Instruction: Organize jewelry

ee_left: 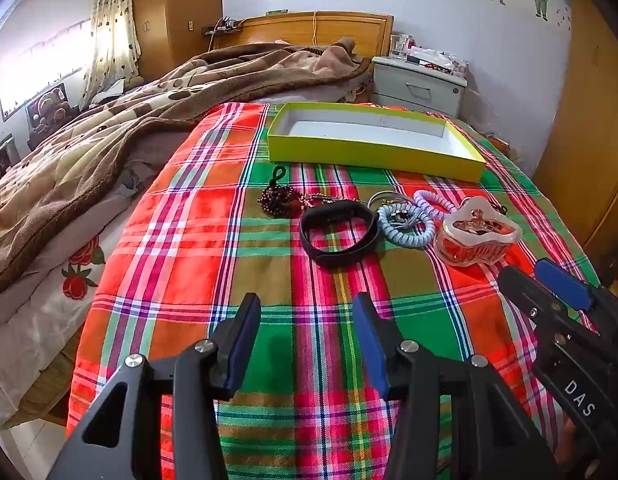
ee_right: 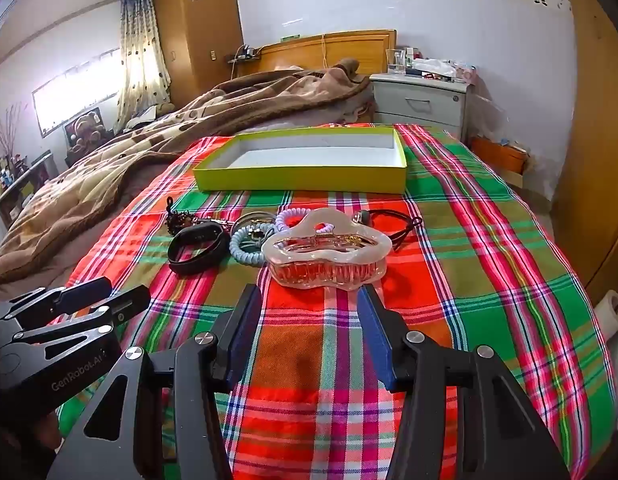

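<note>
My left gripper hangs over the plaid cloth with its jaws spread wide and nothing between them; my right gripper is just as wide and empty. The jewelry lies in a row ahead of both. Straight beyond my right fingertips sits the translucent hair claw, close but not touched. To its left are the pale blue coil tie, the black band and a dark beaded piece. Behind the claw peep a lilac coil tie and a black cord. Past the whole row stands the yellow-green box, open and white inside. Nothing blocks the way between my grippers and the row.

The claw hides much of the lilac coil, and the small metal bits tangled among the coils are too fine to make out. The bedside cabinet is cluttered with things I cannot identify. A brown blanket covers the bed off to my left.

My right gripper's body reads "DAS"; my left one's reads "GenRobot.AI".
</note>
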Action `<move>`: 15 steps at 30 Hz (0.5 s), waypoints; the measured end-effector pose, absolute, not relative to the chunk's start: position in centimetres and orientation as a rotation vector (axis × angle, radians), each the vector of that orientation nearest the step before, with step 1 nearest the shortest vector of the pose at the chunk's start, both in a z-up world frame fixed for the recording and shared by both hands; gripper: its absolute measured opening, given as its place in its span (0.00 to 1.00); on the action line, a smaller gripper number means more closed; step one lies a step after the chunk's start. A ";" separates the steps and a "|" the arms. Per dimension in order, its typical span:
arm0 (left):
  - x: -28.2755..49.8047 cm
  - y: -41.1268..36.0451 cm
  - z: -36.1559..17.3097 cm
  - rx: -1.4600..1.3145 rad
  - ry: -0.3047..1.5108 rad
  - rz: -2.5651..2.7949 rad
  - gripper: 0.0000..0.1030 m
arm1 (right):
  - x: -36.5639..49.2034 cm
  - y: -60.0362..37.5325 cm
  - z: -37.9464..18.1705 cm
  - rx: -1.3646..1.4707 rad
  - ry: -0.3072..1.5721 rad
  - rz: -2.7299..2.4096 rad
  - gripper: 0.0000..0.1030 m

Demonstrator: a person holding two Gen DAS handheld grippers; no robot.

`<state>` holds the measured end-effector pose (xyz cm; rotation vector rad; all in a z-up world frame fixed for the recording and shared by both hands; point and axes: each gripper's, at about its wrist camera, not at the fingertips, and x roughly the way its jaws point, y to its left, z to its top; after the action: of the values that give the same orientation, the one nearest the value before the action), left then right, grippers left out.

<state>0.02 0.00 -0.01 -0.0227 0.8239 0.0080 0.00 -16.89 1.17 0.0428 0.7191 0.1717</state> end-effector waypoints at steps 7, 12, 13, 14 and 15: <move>0.0 0.3 0.2 -0.029 0.814 0.000 0.48 | -0.1 -17.0 1.5 0.044 0.721 0.175 0.49; 0.0 0.2 0.1 -0.023 0.814 0.005 0.48 | -0.2 -16.8 1.7 0.043 0.722 0.175 0.49; 0.1 0.2 0.1 -0.022 0.814 0.007 0.48 | 0.1 -16.8 1.1 0.043 0.723 0.177 0.49; 0.1 0.3 0.2 -0.024 0.817 0.005 0.48 | 0.2 -16.9 1.1 0.044 0.723 0.177 0.49; 0.1 0.3 0.2 -0.023 0.817 0.007 0.48 | 0.2 -17.0 1.1 0.043 0.722 0.177 0.49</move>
<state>0.06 0.27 0.20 -0.0235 0.8174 0.0069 0.17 -16.95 1.14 0.0434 0.7224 0.1769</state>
